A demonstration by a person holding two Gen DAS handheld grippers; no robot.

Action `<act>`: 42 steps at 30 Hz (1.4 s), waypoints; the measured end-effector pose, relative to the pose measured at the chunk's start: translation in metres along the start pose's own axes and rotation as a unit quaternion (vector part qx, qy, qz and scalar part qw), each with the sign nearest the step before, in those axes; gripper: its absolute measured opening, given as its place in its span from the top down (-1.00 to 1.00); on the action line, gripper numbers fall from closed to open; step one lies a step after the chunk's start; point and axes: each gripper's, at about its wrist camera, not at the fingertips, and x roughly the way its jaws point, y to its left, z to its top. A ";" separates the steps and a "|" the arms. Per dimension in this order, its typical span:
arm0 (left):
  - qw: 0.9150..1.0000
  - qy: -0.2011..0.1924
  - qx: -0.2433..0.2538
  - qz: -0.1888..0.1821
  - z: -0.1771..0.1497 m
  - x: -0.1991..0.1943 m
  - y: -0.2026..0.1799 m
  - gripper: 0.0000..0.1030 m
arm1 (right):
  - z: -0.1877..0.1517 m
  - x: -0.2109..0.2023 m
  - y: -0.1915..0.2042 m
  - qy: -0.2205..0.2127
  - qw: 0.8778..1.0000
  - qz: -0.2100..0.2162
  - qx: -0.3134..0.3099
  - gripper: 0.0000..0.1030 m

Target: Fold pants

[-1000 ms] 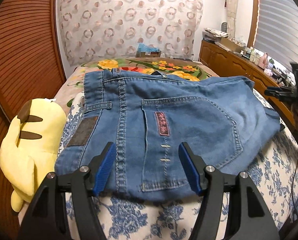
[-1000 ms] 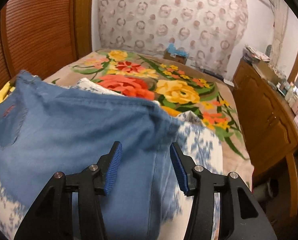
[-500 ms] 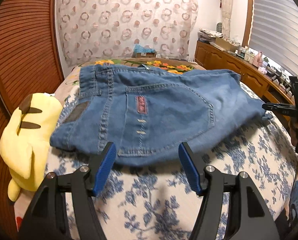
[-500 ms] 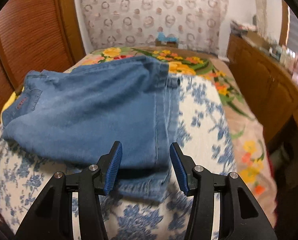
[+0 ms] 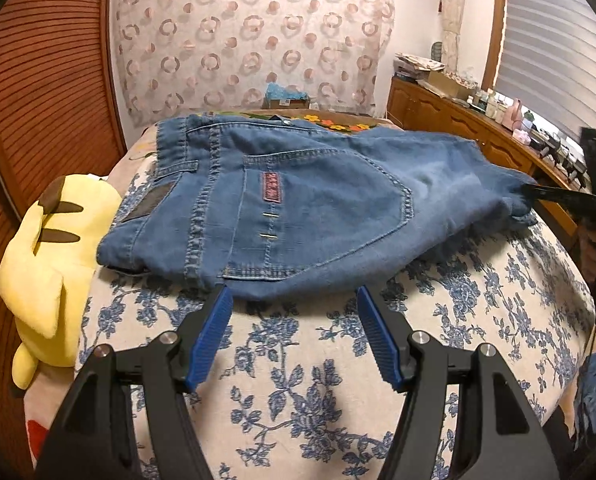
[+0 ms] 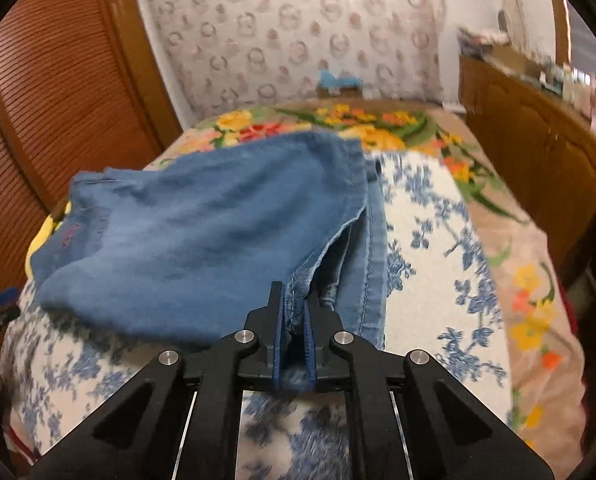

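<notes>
Right tongs [image 6: 294, 316] just closed on jeans [image 6: 202, 240] hem; left tongs [image 5: 294, 308] open, empty.

Pants [image 5: 317, 204] lie on the bed [image 5: 298, 380], plush toy [image 5: 54, 252] left.

Blue denim pants [image 5: 317, 204] are marked by a pink pocket label; the cover [image 5: 298, 380] is patterned with blue flowers on cream; the plush toy [image 5: 46, 272] is coloured yellow.
</notes>
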 end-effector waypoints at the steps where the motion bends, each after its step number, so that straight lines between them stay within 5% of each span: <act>1: 1.000 -0.001 -0.002 0.001 0.000 -0.001 0.002 -0.26 | -0.001 -0.007 0.002 -0.005 1.000 0.003 -0.002 0.89; 9: 1.000 -0.006 -0.011 0.006 0.000 -0.004 0.011 -0.26 | -0.027 -0.012 -0.003 0.017 1.000 -0.021 -0.001 0.86; 15: 1.000 -0.005 -0.009 0.013 0.002 -0.002 0.014 -0.26 | -0.035 -0.003 -0.008 0.029 0.997 -0.066 0.005 0.10; 20: 1.000 -0.001 -0.019 0.023 0.007 0.006 0.023 -0.26 | -0.042 0.010 -0.010 0.059 0.996 -0.069 0.018 0.04; 42: 0.989 0.026 -0.098 0.109 0.028 0.044 0.117 -0.25 | -0.048 0.014 0.001 0.036 0.996 -0.078 -0.010 0.11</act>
